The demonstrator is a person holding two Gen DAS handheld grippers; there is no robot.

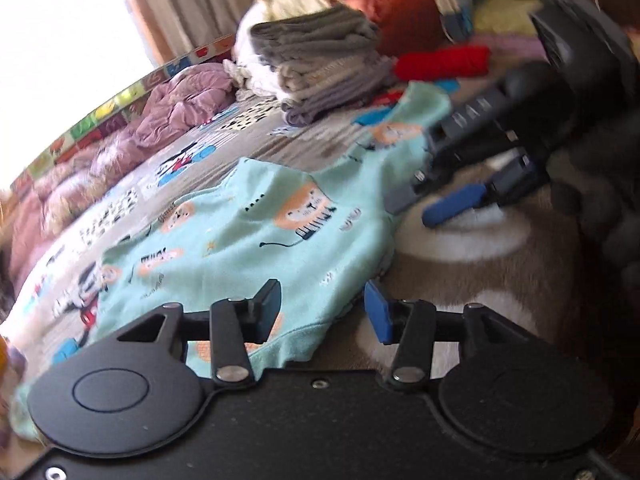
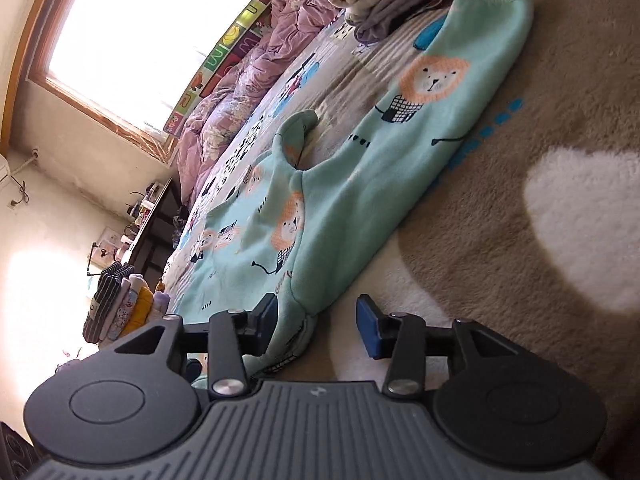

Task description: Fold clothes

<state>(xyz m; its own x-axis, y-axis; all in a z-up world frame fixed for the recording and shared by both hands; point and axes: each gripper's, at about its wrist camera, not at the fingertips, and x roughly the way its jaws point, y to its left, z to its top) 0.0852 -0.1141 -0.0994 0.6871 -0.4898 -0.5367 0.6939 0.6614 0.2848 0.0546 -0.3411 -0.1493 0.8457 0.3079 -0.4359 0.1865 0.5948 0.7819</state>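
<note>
Your left hand-held gripper (image 1: 322,310) sits low over the bed, its 2 fingers spread wide with nothing clamped between them; the near edge of the mint-green lion-print garment (image 1: 256,236) lies in the gap and under the left finger. Your right hand-held gripper (image 1: 434,202) reaches in from the right of the left wrist view, angled down toward the garment's right edge, fingers parted, held by your dark-gloved hand (image 1: 600,184). From its own camera, that right hand-held gripper (image 2: 316,322) is rolled to 1 side, so the bed runs diagonally, and its fingers stand wide apart around the garment's (image 2: 360,184) near corner without pinching it.

The garment lies spread flat on the brown-and-white fleece blanket (image 2: 540,160) covering the bed, 1 sleeve stretching away toward a stack of folded grey and cream clothes (image 1: 320,64). A crumpled purple quilt (image 1: 152,120) lies along the window side, and a red item (image 1: 444,62) sits beyond the stack.
</note>
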